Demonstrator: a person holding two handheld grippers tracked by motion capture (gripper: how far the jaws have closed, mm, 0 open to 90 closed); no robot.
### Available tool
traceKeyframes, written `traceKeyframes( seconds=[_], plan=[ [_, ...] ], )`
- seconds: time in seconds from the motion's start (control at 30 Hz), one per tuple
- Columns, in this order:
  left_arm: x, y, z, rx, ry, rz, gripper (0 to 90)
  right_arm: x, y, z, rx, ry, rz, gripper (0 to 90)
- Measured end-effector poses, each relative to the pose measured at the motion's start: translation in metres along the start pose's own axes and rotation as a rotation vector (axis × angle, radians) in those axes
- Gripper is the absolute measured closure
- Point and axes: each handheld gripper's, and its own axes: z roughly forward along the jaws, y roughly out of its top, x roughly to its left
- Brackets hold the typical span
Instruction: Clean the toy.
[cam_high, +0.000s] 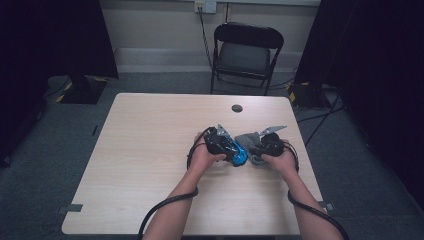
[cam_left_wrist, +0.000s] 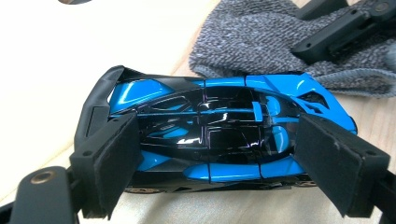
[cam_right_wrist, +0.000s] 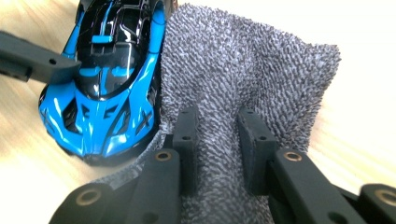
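Cloth-wise, your right fingers pinch that floppy grey knitted rag mid-fold, while your left fingers clamp the slick glossy blue-and-black toy car lengthwise.

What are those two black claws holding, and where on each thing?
The left gripper clamps the glossy blue-and-black toy car across its length, nose and tail. The right gripper pinches a bunched fold of the grey knitted cloth.

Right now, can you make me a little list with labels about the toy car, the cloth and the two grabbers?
toy car: blue and black, on the table, wheels down
cloth: grey, fuzzy, touching the car's side
left gripper: jaws at the car's front and back ends
right gripper: shut, pinching a fold of the cloth
likely job: wiping the car, I think
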Motion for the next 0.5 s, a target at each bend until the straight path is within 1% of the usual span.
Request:
traceKeyframes(
  seconds=[0.1,0.2,0.27,0.5],
  plan=[
    [0.000,0.001,0.000,0.005,0.001,0.000,14.4,0.001,-0.005,-0.004,-0.009,-0.001,0.012,71.9],
    [0.000,0.001,0.000,0.006,0.002,0.000,14.4,0.001,-0.009,-0.007,-0.008,-0.003,0.018,71.9],
    [0.000,0.001,0.000,0.010,0.003,0.002,14.5,0.001,-0.011,-0.010,-0.003,-0.006,0.008,71.9],
    [0.000,0.002,0.000,0.016,0.003,-0.002,14.7,0.001,-0.021,-0.018,-0.003,-0.008,0.011,71.9]
  ],
)
